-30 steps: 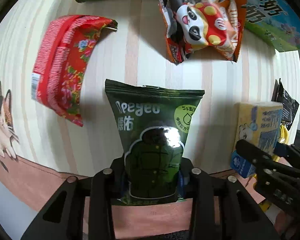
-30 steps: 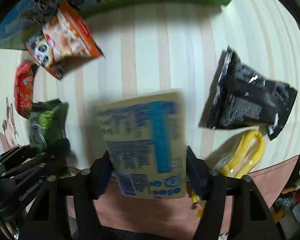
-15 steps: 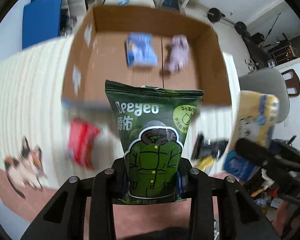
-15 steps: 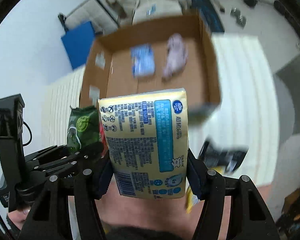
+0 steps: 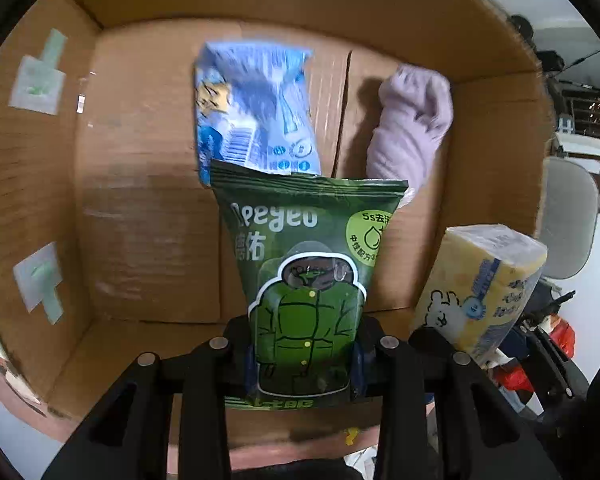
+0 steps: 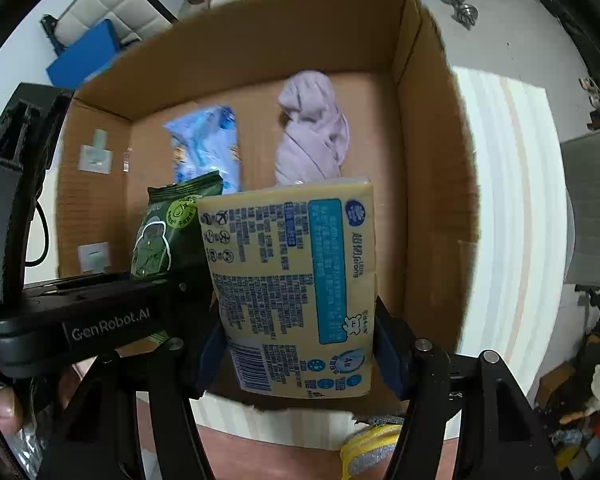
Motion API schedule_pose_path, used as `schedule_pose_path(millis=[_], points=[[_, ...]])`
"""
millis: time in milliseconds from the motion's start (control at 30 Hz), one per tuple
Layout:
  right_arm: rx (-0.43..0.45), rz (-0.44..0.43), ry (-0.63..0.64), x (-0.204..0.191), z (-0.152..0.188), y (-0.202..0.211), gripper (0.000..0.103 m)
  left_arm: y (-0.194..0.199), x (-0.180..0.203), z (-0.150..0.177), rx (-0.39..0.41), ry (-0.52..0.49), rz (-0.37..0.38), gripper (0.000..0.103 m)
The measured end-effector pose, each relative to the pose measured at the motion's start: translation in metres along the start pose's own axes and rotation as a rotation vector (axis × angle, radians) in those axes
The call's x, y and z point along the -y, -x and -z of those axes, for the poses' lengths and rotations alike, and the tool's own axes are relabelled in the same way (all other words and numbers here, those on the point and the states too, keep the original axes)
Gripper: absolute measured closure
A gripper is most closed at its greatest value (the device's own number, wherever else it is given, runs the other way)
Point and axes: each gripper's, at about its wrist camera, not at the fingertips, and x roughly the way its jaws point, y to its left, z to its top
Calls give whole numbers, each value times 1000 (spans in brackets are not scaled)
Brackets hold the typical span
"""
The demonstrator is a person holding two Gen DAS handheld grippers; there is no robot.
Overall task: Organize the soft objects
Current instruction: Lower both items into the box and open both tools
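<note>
Green pack (image 5: 306,280) hangs over the box (image 5: 148,208), pinched by the left gripper (image 5: 304,364); yellow pack (image 6: 296,280) (clamped in the right gripper (image 6: 300,356)) sits just right, both poised for dropping inside.

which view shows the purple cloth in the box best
The right wrist view. There the purple cloth lies almost fully in sight on the floor of the cardboard box, with only its near end hidden behind the yellow pack. In the left wrist view the green pouch covers its lower end, and it looks blurrier.
</note>
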Motion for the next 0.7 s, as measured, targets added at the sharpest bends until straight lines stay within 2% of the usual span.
schedule_pose_path(millis=[167,233,267,300,333,367,400,467,567,667,700], points=[[-39,51,2,4,-2,-21,36,-13,4,3,-24,-10,-36,71],[-66,64,7,6,-6,-29,35,-17,6,7,-58,-12,-53,69],[-73,60,5,6,-6,-30,28,-17,6,10,-64,-12,-50,68],[-68,51,1,8,-3,-29,16,-16,4,11,-56,-8,-42,64],[-60,54,4,8,-2,-26,13,-13,5,13,-37,-8,-57,59],[-54,57,2,8,-5,-26,12,-6,3,12,-21,-14,-65,43],[-49,57,4,9,-6,-25,12,-1,5,14,-2,-23,-69,33],[-47,69,11,10,-5,-20,11,10,7,20,26,-35,-81,22],[-37,70,11,12,-2,-15,0,22,12,27,58,-58,-91,15],[-22,85,29,9,0,-8,0,34,18,41,102,-76,-109,3],[-16,89,40,7,3,-5,0,37,18,45,112,-78,-108,3]])
